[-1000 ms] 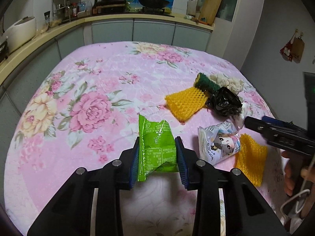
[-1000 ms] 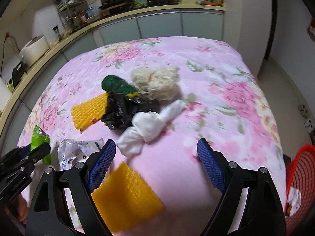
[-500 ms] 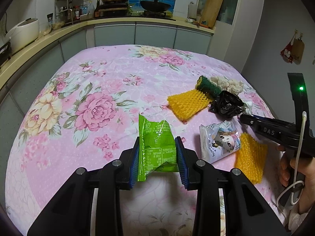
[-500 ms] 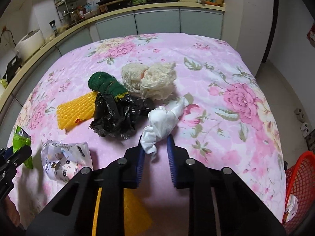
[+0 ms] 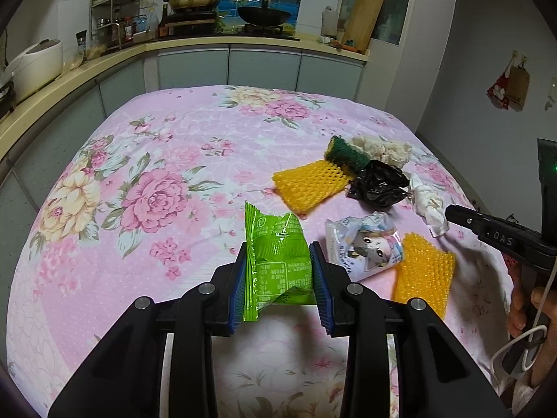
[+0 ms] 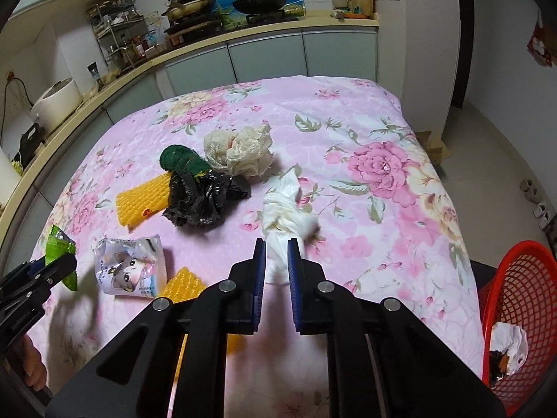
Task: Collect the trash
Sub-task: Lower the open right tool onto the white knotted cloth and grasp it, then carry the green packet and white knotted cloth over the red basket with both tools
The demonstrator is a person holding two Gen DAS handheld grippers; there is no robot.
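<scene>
A green snack wrapper is being clamped between the blue pads of the left gripper, fingers closed on its sides, and is being held above the pink floral tablecloth. A twisted white plastic bag is being pinched at its near end by the right gripper, fingers nearly together on it; whether the bag's far end is being lifted off the cloth cannot be told.

Other trash is being left on the cloth: a cartoon-cat snack pouch just beside a yellow foam net, a second yellow foam net touching a crumpled black bag, a green scouring pad and a cream cloth wad behind those.

A red mesh basket is being seen off the table's right edge in the right wrist view, with a crumpled white scrap inside.
</scene>
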